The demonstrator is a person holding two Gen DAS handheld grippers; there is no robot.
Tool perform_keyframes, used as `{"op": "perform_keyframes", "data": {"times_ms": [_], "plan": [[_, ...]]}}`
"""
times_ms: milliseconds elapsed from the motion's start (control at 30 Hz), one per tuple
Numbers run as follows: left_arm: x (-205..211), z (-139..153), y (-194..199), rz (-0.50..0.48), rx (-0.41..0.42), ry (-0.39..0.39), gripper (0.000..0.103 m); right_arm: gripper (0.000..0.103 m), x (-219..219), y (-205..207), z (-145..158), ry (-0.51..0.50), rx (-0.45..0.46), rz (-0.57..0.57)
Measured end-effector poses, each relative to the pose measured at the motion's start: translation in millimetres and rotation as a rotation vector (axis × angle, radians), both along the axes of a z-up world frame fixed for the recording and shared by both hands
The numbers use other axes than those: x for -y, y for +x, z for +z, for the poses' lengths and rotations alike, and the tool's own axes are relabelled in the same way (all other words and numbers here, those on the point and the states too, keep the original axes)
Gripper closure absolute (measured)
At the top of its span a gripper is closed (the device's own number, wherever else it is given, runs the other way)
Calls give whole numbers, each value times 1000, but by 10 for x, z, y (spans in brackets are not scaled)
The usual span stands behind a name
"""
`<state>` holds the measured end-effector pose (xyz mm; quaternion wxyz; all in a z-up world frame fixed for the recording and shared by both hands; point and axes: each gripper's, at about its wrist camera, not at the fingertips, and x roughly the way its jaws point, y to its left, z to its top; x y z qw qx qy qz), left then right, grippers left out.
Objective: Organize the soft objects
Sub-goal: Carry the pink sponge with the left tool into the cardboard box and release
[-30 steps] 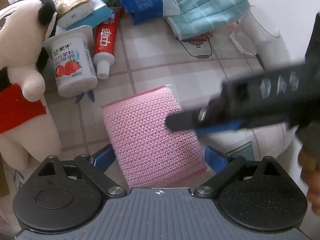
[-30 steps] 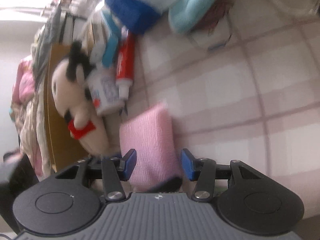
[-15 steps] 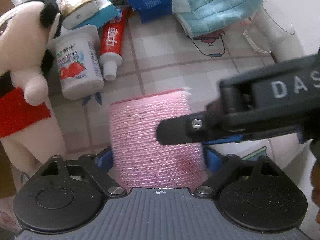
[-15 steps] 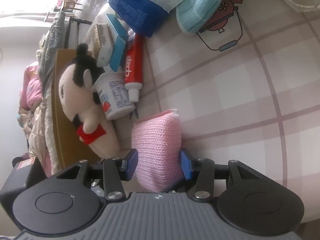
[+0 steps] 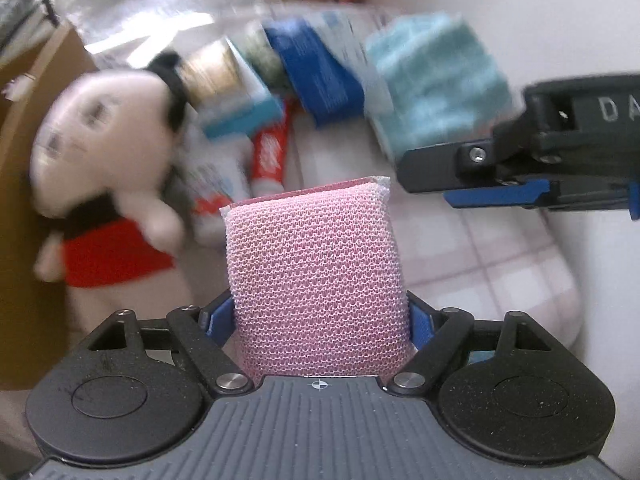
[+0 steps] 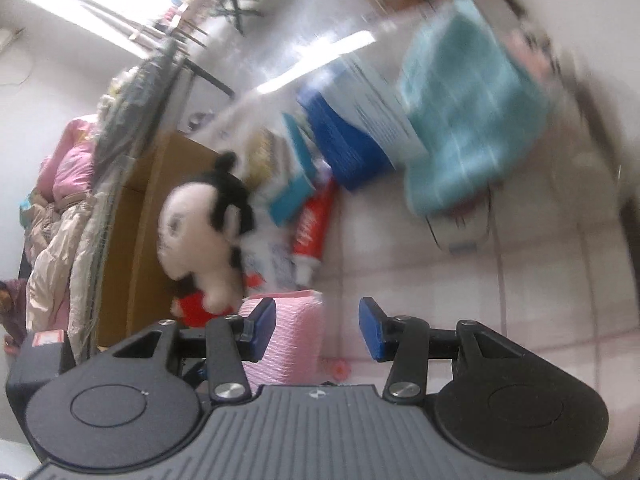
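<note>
Left wrist view: my left gripper (image 5: 320,316) is closing, its blue pads already pressing both sides of the pink mesh sponge (image 5: 316,276), which stands mid-frame, lifted above the checked cloth (image 5: 500,264). The right gripper (image 5: 496,184) juts in from the right edge, apart from the sponge. A plush doll (image 5: 108,168) crowds the left.

Right wrist view: my right gripper (image 6: 317,328) is released, nothing between its pads; the sponge (image 6: 292,344) sits lower centre, behind the left pad. Open cloth (image 6: 520,280) lies right; a teal towel (image 6: 472,128) sits upper right.

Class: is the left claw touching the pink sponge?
Touching. The left wrist view shows the left claw with both blue pads pressed against the sponge's sides.
</note>
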<state>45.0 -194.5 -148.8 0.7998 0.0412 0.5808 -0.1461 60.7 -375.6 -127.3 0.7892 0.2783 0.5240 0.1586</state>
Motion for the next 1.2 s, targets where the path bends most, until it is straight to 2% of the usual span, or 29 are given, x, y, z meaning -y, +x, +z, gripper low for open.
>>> {"op": "perform_keyframes", "data": {"times_ms": [133, 233, 400, 533, 633, 767, 867, 1000, 1133, 1200], "plan": [[-164, 509, -54, 63, 75, -8, 21, 53, -32, -69, 447, 18, 92, 0], [-350, 909, -114, 123, 118, -4, 21, 53, -107, -44, 658, 8, 138, -13], [-763, 1393, -185, 252, 176, 8, 21, 53, -291, 282, 711, -39, 193, -17], [-1208, 1641, -235, 351, 219, 30, 21, 54, -445, 501, 733, -84, 225, -8], [-1593, 1768, -169, 425, 215, 30, 21, 54, -549, 490, 851, -95, 246, 6], [-2193, 2016, -104, 496, 159, -2, 21, 54, -748, 266, 1083, -60, 208, 26], [-2535, 2190, -39, 491, 124, -15, 21, 54, -1037, 35, 1277, -57, 170, 53], [-3005, 2296, 282, 455, 67, -25, 21, 54, -1527, -39, 1502, 19, 117, 42], [-3326, 2223, 773, 388, 115, -30, 21, 54, -2073, 166, 1609, 90, 143, 11], [-3419, 2016, 1086, 343, 137, -15, 21, 54, -2317, 327, 1543, 134, 133, -19]]}}
